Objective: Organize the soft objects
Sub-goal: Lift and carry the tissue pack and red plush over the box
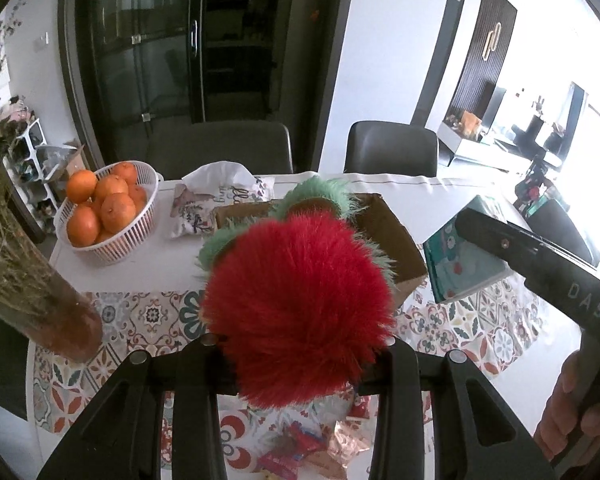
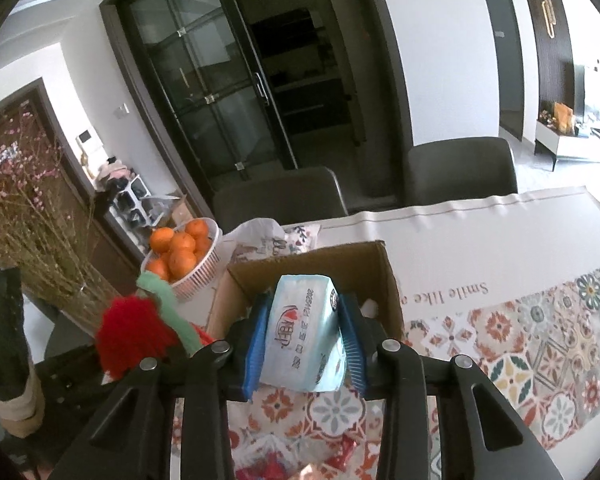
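Note:
My left gripper (image 1: 300, 344) is shut on a fluffy red plush toy with green leaves (image 1: 296, 300) and holds it above the table, in front of an open cardboard box (image 1: 384, 228). The toy hides its fingertips. My right gripper (image 2: 306, 340) is shut on a pale blue tissue pack (image 2: 304, 340) between its blue pads (image 2: 256, 344), just before the box (image 2: 352, 264). The toy also shows in the right wrist view (image 2: 134, 332). The right gripper's body with the tissue pack (image 1: 460, 256) shows at the right of the left wrist view.
A white basket of oranges (image 1: 104, 208) and a floral pouch with a white bag (image 1: 220, 196) sit at the table's far left. A vase of dried branches (image 1: 24, 272) stands at the left. Snack packets (image 1: 296, 452) lie below. Two dark chairs (image 1: 392, 148) stand behind the table.

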Available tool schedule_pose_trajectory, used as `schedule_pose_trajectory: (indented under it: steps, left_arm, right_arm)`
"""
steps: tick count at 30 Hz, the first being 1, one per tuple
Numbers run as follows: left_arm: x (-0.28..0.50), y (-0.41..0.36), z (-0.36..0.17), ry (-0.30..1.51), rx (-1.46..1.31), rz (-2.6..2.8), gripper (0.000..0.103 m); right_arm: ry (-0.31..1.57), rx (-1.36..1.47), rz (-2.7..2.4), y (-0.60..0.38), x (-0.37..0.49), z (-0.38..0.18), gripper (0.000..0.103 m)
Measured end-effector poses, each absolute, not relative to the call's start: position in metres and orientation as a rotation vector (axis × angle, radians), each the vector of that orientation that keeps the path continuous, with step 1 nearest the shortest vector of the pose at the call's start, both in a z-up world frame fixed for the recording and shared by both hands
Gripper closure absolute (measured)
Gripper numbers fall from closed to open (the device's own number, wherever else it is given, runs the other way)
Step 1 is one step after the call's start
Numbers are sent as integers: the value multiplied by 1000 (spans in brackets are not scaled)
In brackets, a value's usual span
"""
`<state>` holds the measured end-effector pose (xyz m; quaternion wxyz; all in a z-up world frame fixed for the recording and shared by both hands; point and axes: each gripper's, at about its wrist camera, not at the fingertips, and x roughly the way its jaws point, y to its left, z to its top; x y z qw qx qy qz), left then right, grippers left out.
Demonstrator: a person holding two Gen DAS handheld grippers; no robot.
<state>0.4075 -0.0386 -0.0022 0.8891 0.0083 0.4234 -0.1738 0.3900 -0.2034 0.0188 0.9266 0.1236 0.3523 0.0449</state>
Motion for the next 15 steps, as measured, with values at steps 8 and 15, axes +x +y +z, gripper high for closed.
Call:
schedule_pose_trajectory:
  steps: [8,15]
  left_arm:
    - [437,-47,-12,921,14,-366,67]
    - [465,-59,-24,967,13,-391,67]
  right_arm:
    - [740,270,114,-207,425,11,70]
    - [780,269,123,-212,450,-4,70]
